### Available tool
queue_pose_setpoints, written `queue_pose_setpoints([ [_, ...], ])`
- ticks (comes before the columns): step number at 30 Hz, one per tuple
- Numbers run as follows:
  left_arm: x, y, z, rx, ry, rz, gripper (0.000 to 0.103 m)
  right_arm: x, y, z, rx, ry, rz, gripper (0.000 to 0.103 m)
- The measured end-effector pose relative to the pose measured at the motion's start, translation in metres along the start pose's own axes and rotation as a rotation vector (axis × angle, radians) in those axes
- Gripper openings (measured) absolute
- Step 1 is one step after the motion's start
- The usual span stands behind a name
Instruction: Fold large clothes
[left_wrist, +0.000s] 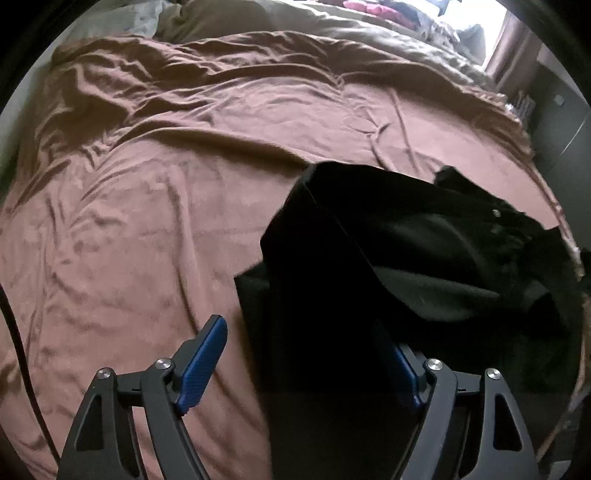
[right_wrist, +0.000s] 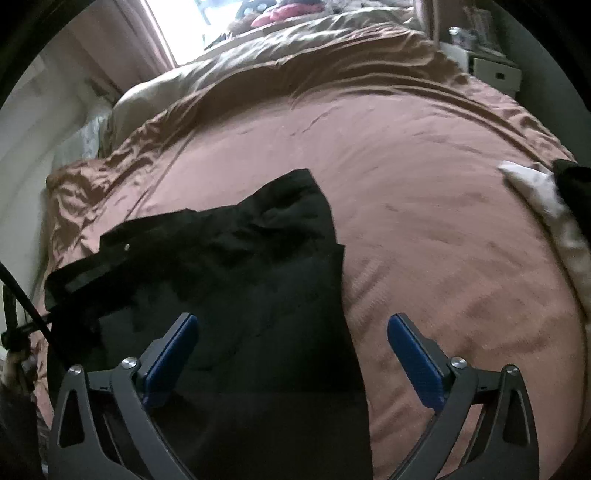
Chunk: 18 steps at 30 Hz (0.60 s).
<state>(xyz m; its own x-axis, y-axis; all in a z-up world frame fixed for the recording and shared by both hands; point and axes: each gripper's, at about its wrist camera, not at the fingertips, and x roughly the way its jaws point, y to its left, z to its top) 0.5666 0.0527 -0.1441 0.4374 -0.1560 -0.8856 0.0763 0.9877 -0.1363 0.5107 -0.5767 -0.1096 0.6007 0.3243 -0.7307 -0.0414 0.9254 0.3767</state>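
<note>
A black garment (left_wrist: 388, 258) lies partly folded on a brown bed sheet (left_wrist: 166, 184), with a waistband and a small button at its far right. My left gripper (left_wrist: 306, 339) hovers over its left edge with the blue pads spread wide and nothing pinched. In the right wrist view the same black garment (right_wrist: 240, 258) fills the lower left, a strap trailing off to the left. My right gripper (right_wrist: 291, 332) stands open above its right edge, the left pad over black cloth, the right pad over the brown sheet (right_wrist: 424, 221).
A white cloth (right_wrist: 543, 206) and another dark item (right_wrist: 572, 177) lie at the bed's right edge. Rumpled beige bedding (right_wrist: 295, 33) and red items (right_wrist: 280, 14) sit at the far end by a bright window. A white box (right_wrist: 495, 74) stands beside the bed.
</note>
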Motion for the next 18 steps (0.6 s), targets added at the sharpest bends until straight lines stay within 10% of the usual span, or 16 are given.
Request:
queue_pose_setpoints([
  [2, 0.008, 0.000, 0.009, -0.004, -0.010, -0.029, 0.075, 0.013, 0.001, 0.013, 0.010, 0.012, 0.036, 0.072],
  [8, 0.026, 0.003, 0.039, -0.041, -0.038, -0.113, 0.060, 0.041, -0.003, 0.041, 0.047, 0.013, 0.052, 0.049],
  [14, 0.027, 0.013, 0.047, -0.087, -0.061, -0.125, 0.009, 0.037, -0.008, 0.030, 0.053, -0.068, 0.055, 0.006],
  [18, -0.002, 0.014, 0.045, -0.071, -0.152, -0.092, 0.005, 0.010, -0.007, 0.018, 0.044, -0.163, 0.045, 0.001],
])
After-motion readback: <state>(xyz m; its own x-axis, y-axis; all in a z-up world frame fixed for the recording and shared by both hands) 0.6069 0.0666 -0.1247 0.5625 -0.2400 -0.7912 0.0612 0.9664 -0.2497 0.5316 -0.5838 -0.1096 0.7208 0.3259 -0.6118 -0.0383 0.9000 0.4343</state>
